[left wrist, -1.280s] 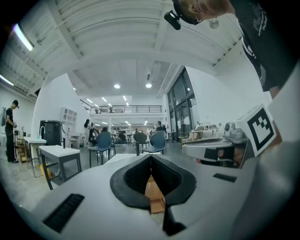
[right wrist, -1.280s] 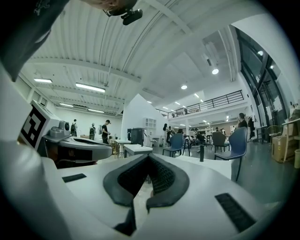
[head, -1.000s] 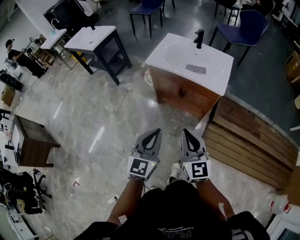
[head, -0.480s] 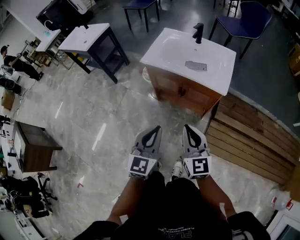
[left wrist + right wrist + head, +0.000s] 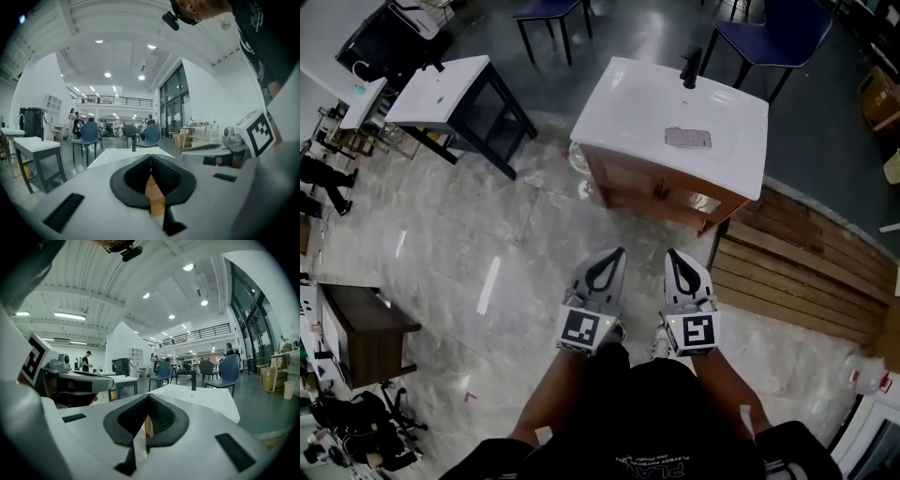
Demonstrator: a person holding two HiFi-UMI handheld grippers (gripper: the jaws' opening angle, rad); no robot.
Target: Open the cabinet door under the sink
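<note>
The sink cabinet [image 5: 649, 190] is brown wood under a white basin top [image 5: 628, 108] with a black faucet [image 5: 691, 67]; its doors look closed. I hold both grippers side by side over the floor, short of the cabinet front and apart from it. My left gripper [image 5: 614, 254] is shut with nothing in it, and my right gripper [image 5: 672, 254] is shut and empty too. In the left gripper view the left gripper [image 5: 151, 156] points at the basin top [image 5: 123, 156], with wood showing behind the jaws. In the right gripper view the right gripper [image 5: 148, 396] aims at the same basin top [image 5: 206, 399].
A second white-topped stand on a dark frame [image 5: 450, 89] stands far left. Wooden planks [image 5: 806, 272] lie right of the cabinet. Blue chairs [image 5: 755, 33] are behind the sink. A low brown cabinet [image 5: 361, 333] sits at the left edge, and a white bottle [image 5: 867, 375] at the right.
The person has walked toward the sink cabinet with both grippers ahead of them. The cabinet has come nearer and lower in the head view. Both grippers stayed shut.
</note>
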